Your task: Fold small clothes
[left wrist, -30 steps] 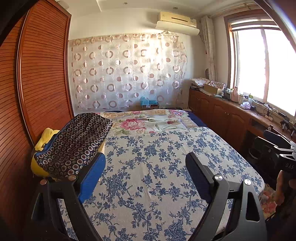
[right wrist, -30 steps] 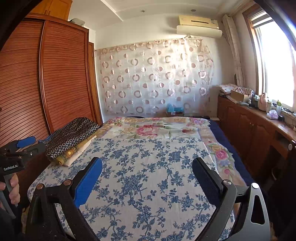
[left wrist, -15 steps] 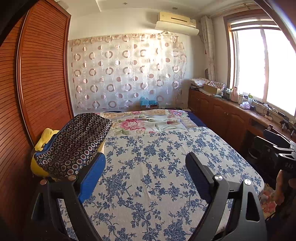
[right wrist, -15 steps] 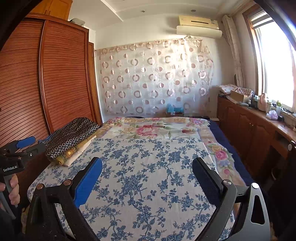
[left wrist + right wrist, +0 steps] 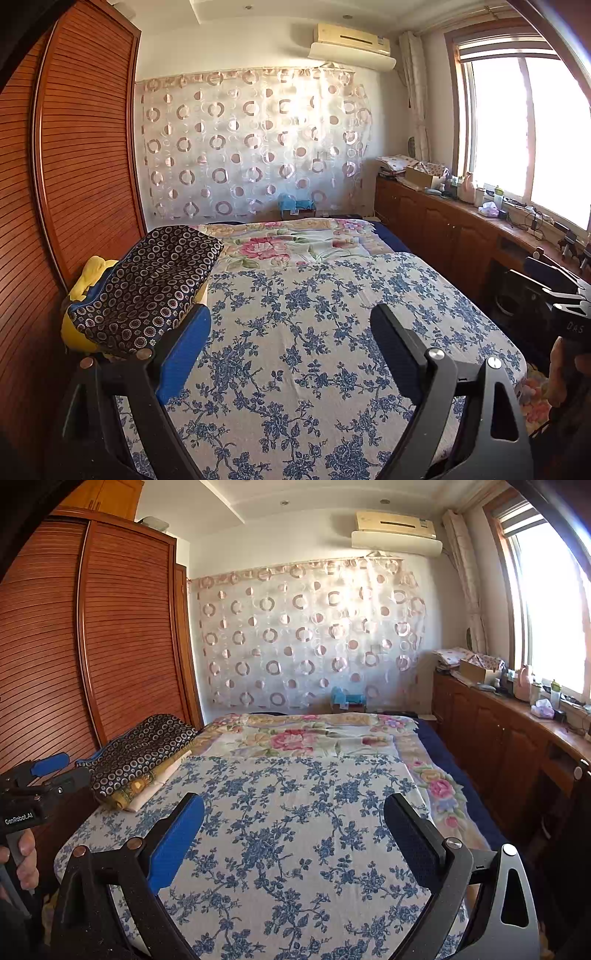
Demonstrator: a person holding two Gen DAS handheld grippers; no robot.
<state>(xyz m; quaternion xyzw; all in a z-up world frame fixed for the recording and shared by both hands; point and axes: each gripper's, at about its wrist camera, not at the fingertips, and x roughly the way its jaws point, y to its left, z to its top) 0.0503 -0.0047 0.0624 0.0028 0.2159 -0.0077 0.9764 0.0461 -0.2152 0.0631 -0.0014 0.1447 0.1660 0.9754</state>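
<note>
- Left gripper [image 5: 291, 325]: jaws stood wide apart, nothing between them; 1 blue pad and 1 black pad visible, held above the blue-flowered sheet [image 5: 317, 332].
- Right gripper [image 5: 295, 812]: jaws likewise wide apart and holding nothing, poised over the same sheet, pointing along the bed toward the far wall.
- Stack of folded clothes [image 5: 147, 288]: lay ahead and to the left of the left gripper, just beyond its blue pad, at the bed's left edge beside the wardrobe [image 5: 74, 166]. Top piece dark with a ring print; yellow cloth showed beneath it.
- Same stack in the right wrist view [image 5: 144, 753]: ahead and well to the left of the right gripper, with ochre and cream layers under the dark piece.
- Rose-patterned quilt [image 5: 295, 240]: spread on the bed beyond the blue-flowered sheet, straight ahead of both grippers.
- Ring-patterned curtain [image 5: 251, 147]: hung on the far wall, with an air conditioner [image 5: 351, 44] above it.
- Wooden cabinet run [image 5: 498, 738]: to the right of the grippers under the window, its top crowded with small items.
- A hand [image 5: 22, 860] gripped the left device's handle at the left edge of the right wrist view.
</note>
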